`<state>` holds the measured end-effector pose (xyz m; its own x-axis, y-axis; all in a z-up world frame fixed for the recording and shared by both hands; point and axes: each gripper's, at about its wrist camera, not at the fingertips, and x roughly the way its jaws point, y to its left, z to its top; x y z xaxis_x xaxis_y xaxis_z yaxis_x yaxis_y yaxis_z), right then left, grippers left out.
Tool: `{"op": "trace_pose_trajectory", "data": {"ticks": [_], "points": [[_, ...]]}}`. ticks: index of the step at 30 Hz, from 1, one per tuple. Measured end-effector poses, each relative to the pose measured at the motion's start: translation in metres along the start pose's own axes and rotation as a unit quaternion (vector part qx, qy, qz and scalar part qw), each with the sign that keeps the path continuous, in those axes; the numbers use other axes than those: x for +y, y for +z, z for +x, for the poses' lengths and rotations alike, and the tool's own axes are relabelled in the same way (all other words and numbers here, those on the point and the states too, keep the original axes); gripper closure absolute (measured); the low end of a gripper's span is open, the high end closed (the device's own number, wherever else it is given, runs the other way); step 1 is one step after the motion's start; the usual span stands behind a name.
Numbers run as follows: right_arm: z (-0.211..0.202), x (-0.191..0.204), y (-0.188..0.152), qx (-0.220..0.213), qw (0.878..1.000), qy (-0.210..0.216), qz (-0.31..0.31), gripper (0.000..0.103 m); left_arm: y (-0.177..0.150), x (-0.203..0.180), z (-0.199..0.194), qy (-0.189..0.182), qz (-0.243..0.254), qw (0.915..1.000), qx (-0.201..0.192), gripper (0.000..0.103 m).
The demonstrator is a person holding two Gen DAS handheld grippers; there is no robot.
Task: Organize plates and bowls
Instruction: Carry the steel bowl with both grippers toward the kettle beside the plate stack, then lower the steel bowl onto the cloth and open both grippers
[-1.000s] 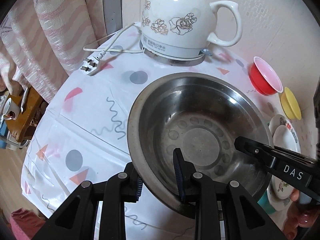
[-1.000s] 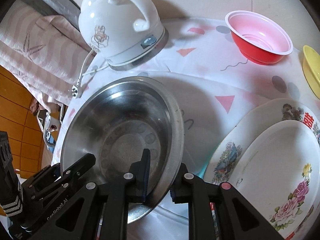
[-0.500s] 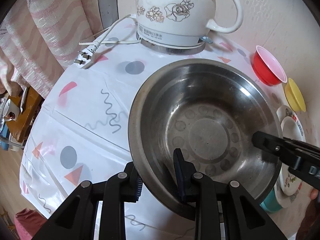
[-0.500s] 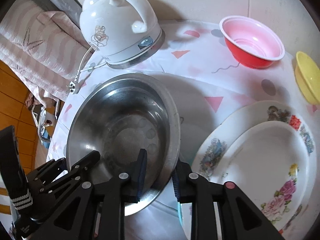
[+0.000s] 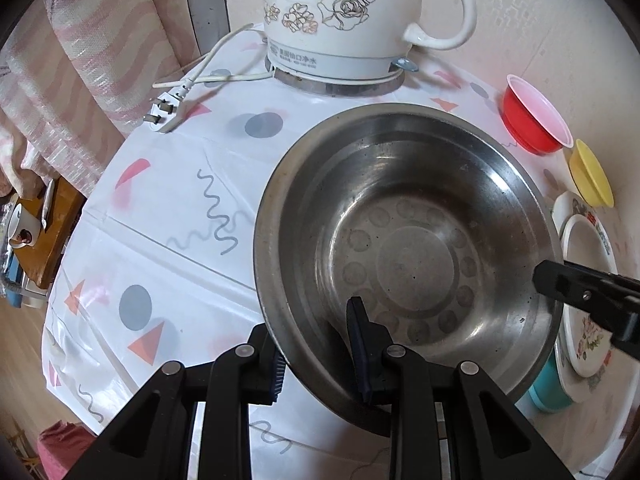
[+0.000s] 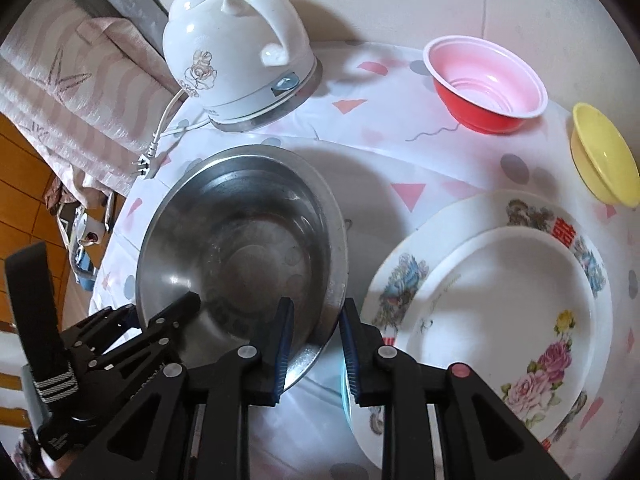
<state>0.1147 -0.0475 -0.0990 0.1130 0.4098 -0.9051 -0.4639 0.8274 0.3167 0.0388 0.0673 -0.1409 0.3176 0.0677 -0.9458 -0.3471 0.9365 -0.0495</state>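
A large steel bowl (image 5: 400, 240) sits tilted over the patterned tablecloth. My left gripper (image 5: 318, 356) is shut on its near rim, one finger inside the bowl and one outside. My right gripper (image 6: 316, 344) straddles the opposite rim of the steel bowl (image 6: 240, 248), with its jaws parted and small gaps on both sides of the metal. In the left wrist view, one of the right gripper's fingers (image 5: 580, 292) reaches just over the rim. The left gripper (image 6: 160, 332) shows at the lower left of the right wrist view.
A small rose plate (image 6: 500, 312) lies on a larger flowered plate (image 6: 400, 292), which rests on a teal bowl (image 5: 548, 392). A red bowl (image 6: 488, 80) and a yellow bowl (image 6: 604, 160) stand by the wall. The white kettle (image 5: 352, 20) and its loose plug (image 5: 164, 110) are behind.
My right gripper's jaws have come apart from the bowl's rim, which they pinched a second ago, and its fingers have drawn back toward the rim. The left grip is unchanged.
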Motion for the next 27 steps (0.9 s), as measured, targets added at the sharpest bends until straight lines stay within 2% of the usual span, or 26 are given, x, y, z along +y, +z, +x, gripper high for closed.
{"op": "trace_pose_trajectory", "data": {"ticks": [10, 13, 15, 19, 21, 25, 27], "points": [[-0.041, -0.035, 0.004, -0.058, 0.997, 0.011, 0.055, 0.078, 0.002, 0.006, -0.014, -0.011, -0.029, 0.9995, -0.006, 0.071], [-0.05, -0.049, 0.002, -0.072, 0.994, 0.013, 0.077, 0.078, 0.004, 0.006, -0.023, -0.011, -0.033, 0.9992, -0.02, 0.064], [-0.056, -0.06, -0.001, -0.082, 0.992, 0.012, 0.093, 0.078, 0.006, 0.007, -0.029, -0.006, -0.034, 0.9989, -0.032, 0.054], [-0.068, -0.079, -0.006, -0.099, 0.988, 0.008, 0.118, 0.078, 0.011, 0.01, -0.04, 0.004, -0.045, 0.9977, -0.05, 0.051], [-0.074, -0.09, -0.01, -0.107, 0.985, 0.004, 0.132, 0.078, 0.017, 0.011, -0.044, 0.003, -0.049, 0.9972, -0.057, 0.04], [-0.082, -0.107, -0.017, -0.121, 0.981, -0.003, 0.155, 0.078, 0.025, 0.003, -0.051, -0.006, -0.04, 0.997, -0.067, 0.036], [-0.086, -0.116, -0.021, -0.125, 0.978, -0.005, 0.167, 0.078, 0.029, -0.006, -0.053, -0.014, -0.028, 0.9972, -0.068, 0.03]]}}
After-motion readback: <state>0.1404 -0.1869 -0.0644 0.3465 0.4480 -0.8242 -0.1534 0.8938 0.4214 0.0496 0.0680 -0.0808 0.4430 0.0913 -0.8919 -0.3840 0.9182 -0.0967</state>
